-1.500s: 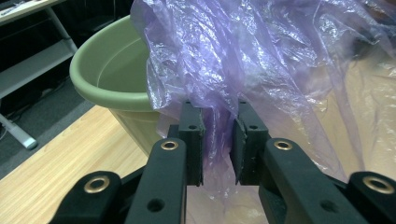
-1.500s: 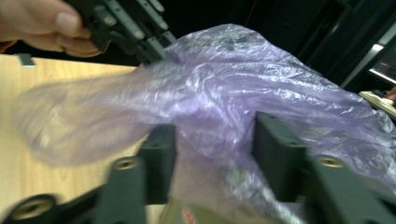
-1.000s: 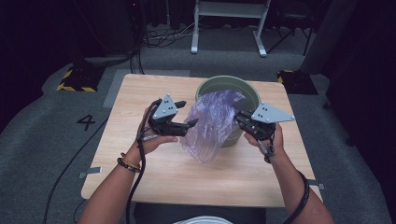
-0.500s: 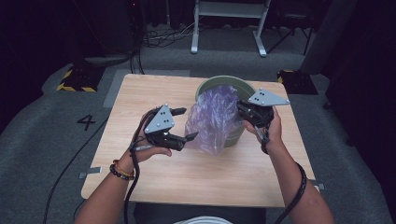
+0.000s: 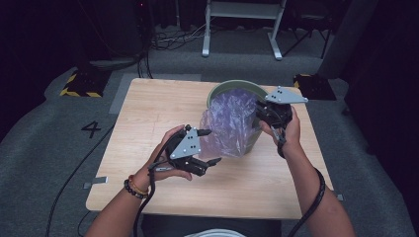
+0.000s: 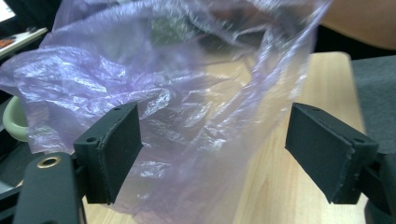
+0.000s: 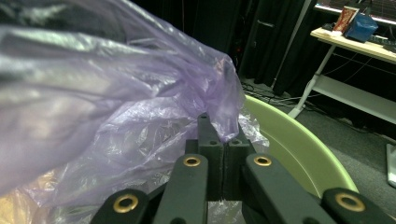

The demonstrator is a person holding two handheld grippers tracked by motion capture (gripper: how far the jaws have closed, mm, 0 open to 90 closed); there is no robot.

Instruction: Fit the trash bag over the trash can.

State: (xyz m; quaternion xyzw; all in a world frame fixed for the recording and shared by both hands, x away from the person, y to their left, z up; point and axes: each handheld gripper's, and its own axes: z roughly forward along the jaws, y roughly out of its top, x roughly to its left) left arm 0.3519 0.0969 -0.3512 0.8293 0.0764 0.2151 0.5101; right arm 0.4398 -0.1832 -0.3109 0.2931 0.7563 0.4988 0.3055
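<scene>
My right gripper (image 5: 263, 114) jaws pinch the purple bag (image 5: 232, 123) in the green bin (image 5: 236, 87); my left gripper (image 5: 207, 147) gapes empty over the pale wood worktop (image 5: 148, 113), with grey carpet (image 5: 59, 143) all around.

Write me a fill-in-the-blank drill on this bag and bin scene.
1. The thin purple plastic bag hangs from the round ____ bin.
2. The right gripper is ____ on the bag's edge.
3. The left gripper fingers stand ____.
4. The bin stands on a light ____ table.

Missing: green; shut; open; wooden
</scene>
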